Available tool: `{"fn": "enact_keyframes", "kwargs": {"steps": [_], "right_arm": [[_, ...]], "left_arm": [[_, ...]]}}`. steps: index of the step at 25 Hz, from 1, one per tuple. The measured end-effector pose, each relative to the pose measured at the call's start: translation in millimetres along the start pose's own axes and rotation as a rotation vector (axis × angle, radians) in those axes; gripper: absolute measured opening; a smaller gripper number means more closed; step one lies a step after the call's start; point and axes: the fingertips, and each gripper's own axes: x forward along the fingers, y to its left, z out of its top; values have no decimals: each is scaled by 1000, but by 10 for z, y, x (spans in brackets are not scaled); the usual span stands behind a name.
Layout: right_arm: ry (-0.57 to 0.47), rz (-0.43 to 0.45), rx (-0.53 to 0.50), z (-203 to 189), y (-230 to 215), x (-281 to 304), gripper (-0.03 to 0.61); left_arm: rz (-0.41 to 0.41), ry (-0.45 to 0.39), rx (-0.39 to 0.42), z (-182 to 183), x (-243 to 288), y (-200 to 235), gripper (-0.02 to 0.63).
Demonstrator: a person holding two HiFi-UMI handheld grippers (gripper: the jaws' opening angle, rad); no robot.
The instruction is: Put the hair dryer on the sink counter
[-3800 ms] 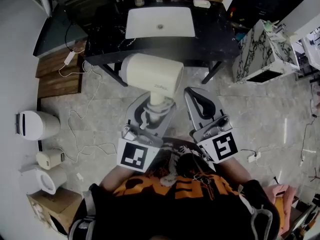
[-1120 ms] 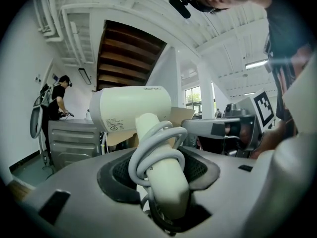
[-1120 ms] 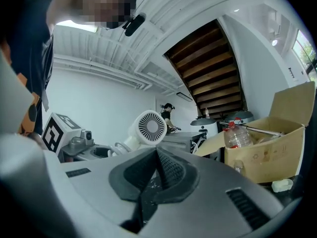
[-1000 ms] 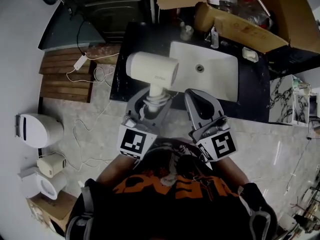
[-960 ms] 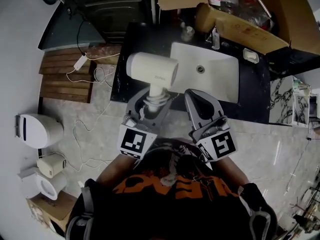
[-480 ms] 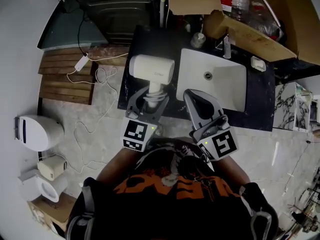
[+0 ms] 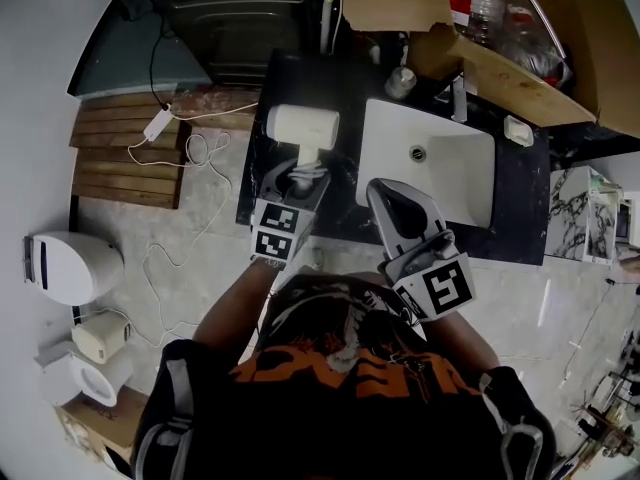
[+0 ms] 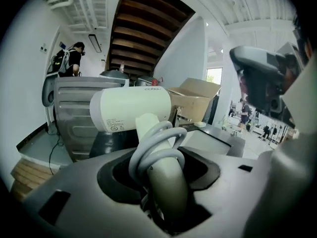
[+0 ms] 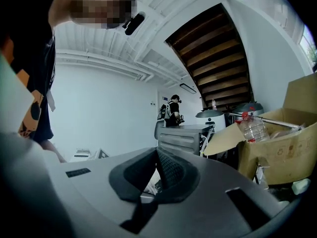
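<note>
Counted: one cream-white hair dryer [image 7: 303,126] [image 8: 130,109] with a grey cord looped about its handle, two grey handheld grippers, one black sink counter [image 7: 515,193], one white rectangular basin [image 7: 450,173] set into it, one metal faucet [image 7: 458,96], and one open brown cardboard box [image 7: 480,58] with a clear plastic bottle [image 9: 254,128] in it. The left gripper [image 7: 298,176] [image 8: 163,192] was clenched about halfway on the hair dryer's handle, with the cord loops caught at the jaw mouth beside the handle. The dryer's barrel lay horizontal directly ahead of those jaws, and the handle ran back between them. From the head view the barrel sat over the counter's dark surface just beyond the left gripper's tips; whether it touched the counter could not be determined. The basin lay to the right of the left gripper and ahead of the right gripper [image 7: 400,208] [image 9: 158,175]. The right gripper's jaws stood together at the tips with nothing grasped between them, over the counter's near edge. The faucet and the cardboard box stood beyond the basin, farther ahead of the right gripper, with the box to that gripper's right in its own view.
</note>
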Motion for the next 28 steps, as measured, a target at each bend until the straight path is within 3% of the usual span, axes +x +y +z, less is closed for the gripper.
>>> {"fn": "enact_keyframes", "kwargs": {"steps": [12,15,18,28], "right_arm": [[31,-23,-3,-79,-21,12,15],[35,-30,-2,-104,-3,14,15],[41,-39,2,-124,17,-3,15],[39,-61,0,-104,-13,-16,15]], "left_arm": [[41,293,-72,-677,693,512,245],[72,345,-135,-771,784,655,245],[73,383,-175,-815,833,725,247],[61,413,-148,-863,891,712,262]]}}
